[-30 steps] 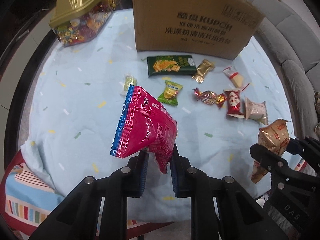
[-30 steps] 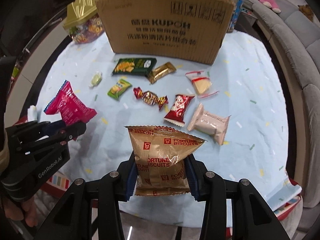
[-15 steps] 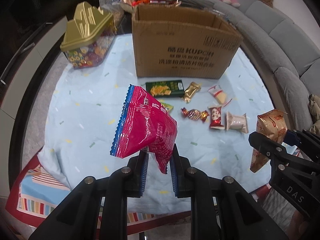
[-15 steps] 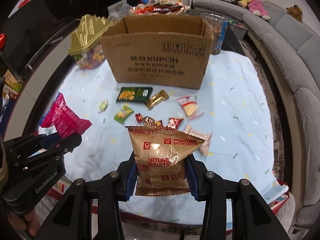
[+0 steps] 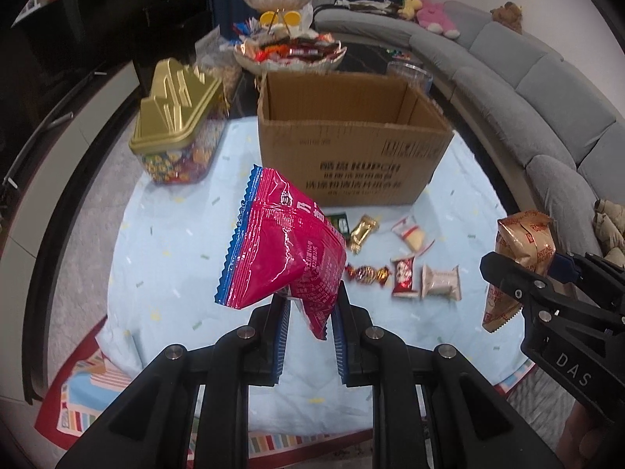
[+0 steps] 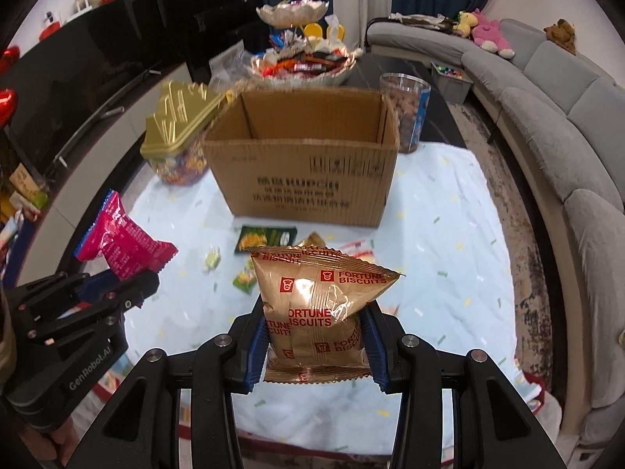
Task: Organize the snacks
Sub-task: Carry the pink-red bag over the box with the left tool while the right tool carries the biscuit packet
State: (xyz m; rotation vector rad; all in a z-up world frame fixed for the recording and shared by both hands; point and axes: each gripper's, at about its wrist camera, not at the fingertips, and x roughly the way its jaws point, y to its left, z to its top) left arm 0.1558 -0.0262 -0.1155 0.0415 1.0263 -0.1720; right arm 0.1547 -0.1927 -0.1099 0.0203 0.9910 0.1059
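My left gripper (image 5: 309, 312) is shut on a pink snack bag (image 5: 281, 246) with a blue serrated edge, held in the air above the light blue tablecloth. My right gripper (image 6: 312, 336) is shut on a gold Fortune Biscuits bag (image 6: 316, 305). Each gripper shows in the other's view: the right gripper (image 5: 519, 273) at the right, the left gripper (image 6: 117, 285) at the left. An open cardboard box (image 6: 304, 148) stands behind the loose snacks; what I can see of its inside holds nothing. Several small snacks (image 5: 402, 273) lie on the cloth in front of the box.
A gold-lidded candy jar (image 5: 175, 133) stands left of the box. A tiered dish of sweets (image 6: 300, 58) and a clear tub of nuts (image 6: 406, 113) are behind it. A grey sofa (image 6: 566, 125) curves along the right. The tablecloth (image 6: 449, 242) covers a round table.
Both grippers have risen with their bags and tilted up, so the box's open top and the room behind now show. The snacks on the cloth look smaller and farther.
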